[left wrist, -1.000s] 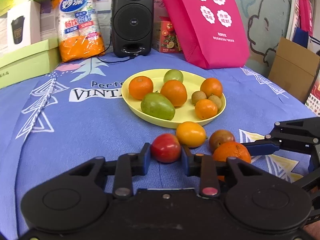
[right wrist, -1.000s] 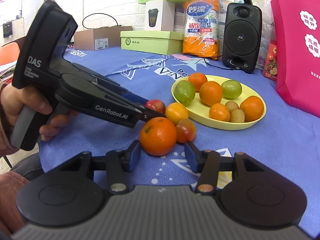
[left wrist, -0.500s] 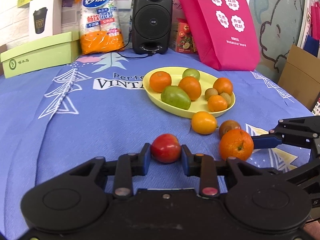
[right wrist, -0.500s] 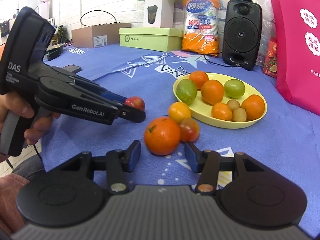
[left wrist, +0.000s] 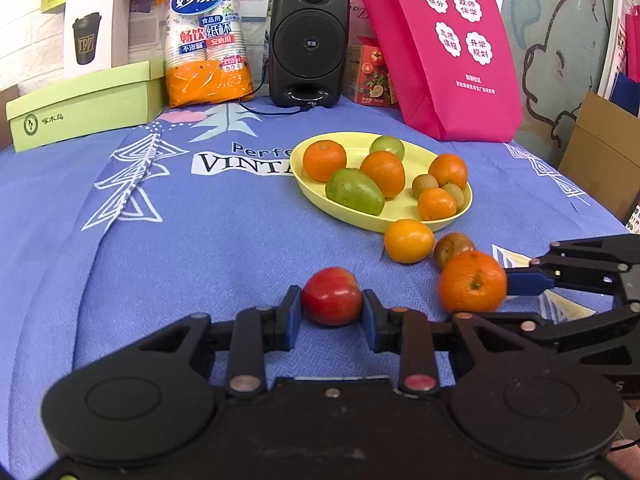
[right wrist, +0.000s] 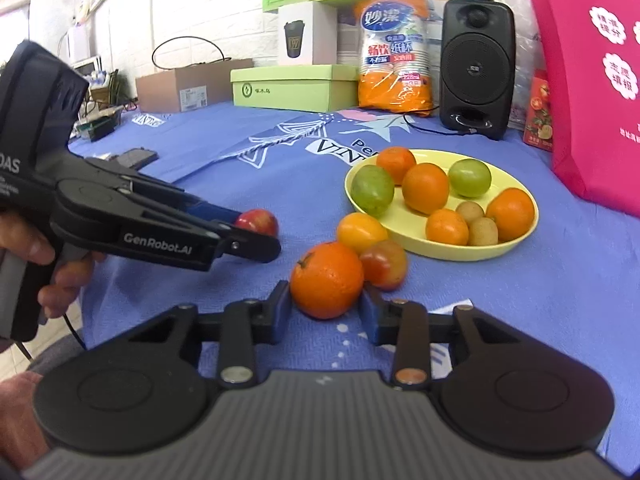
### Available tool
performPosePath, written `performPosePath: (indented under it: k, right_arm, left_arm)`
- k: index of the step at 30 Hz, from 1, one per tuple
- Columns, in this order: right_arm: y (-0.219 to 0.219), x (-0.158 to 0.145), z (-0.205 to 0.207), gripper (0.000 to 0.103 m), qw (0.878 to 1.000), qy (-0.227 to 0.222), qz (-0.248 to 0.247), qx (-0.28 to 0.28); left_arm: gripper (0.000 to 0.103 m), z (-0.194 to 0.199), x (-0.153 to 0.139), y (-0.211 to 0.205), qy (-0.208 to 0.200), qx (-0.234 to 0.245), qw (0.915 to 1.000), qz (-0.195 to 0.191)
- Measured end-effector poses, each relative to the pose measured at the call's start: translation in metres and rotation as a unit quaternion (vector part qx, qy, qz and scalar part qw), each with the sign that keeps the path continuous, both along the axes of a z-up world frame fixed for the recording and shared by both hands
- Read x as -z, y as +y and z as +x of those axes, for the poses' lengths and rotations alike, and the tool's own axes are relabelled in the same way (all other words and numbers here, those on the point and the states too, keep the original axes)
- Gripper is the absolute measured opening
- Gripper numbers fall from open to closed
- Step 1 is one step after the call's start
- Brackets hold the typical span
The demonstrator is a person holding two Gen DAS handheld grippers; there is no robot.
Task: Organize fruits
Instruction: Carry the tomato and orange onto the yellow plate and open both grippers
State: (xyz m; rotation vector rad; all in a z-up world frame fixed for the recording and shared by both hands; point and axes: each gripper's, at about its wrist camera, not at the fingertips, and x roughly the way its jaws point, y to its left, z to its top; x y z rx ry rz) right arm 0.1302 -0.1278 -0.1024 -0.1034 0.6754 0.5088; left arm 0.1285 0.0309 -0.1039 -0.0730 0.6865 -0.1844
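With red apple pinched in left gripper and big orange hugged by right gripper, both low over blue cloth: pickup step; next, probably carry to yellow plate.

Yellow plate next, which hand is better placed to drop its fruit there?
Right, probably. The right gripper with its big orange sits nearer the yellow plate than the left gripper with its red apple.

An improvised office or storeroom corner was suggested: beyond the fingers, a tabletop draped in a printed blue cloth was backed by a speaker, a pack of paper cups, cardboard boxes and a white brick wall.
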Motion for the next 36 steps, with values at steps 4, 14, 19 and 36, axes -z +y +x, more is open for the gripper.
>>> performPosePath:
  k: [4,14,19,36]
  right_arm:
    - [-0.006,-0.003,-0.009,0.035,1.0,-0.003,0.003,0.003]
    - [-0.03,-0.011,-0.022,0.035,1.0,-0.008,0.002,0.03]
    - [-0.039,-0.014,-0.02,0.035,0.999,-0.015,0.001,0.041]
    - [-0.051,-0.037,0.076,0.035,0.996,-0.048,-0.03,0.064]
  left_arm:
    - [0.03,0.0,-0.001,-0.001,0.003,-0.003,1.0,0.003]
    - [0.03,-0.003,-0.007,-0.007,0.004,0.007,0.9999,0.007]
    - [0.031,-0.002,-0.01,-0.008,0.002,0.015,0.9998,0.01]
    - [0.031,0.098,-0.049,-0.032,-0.014,0.032,0.9994,0.007]
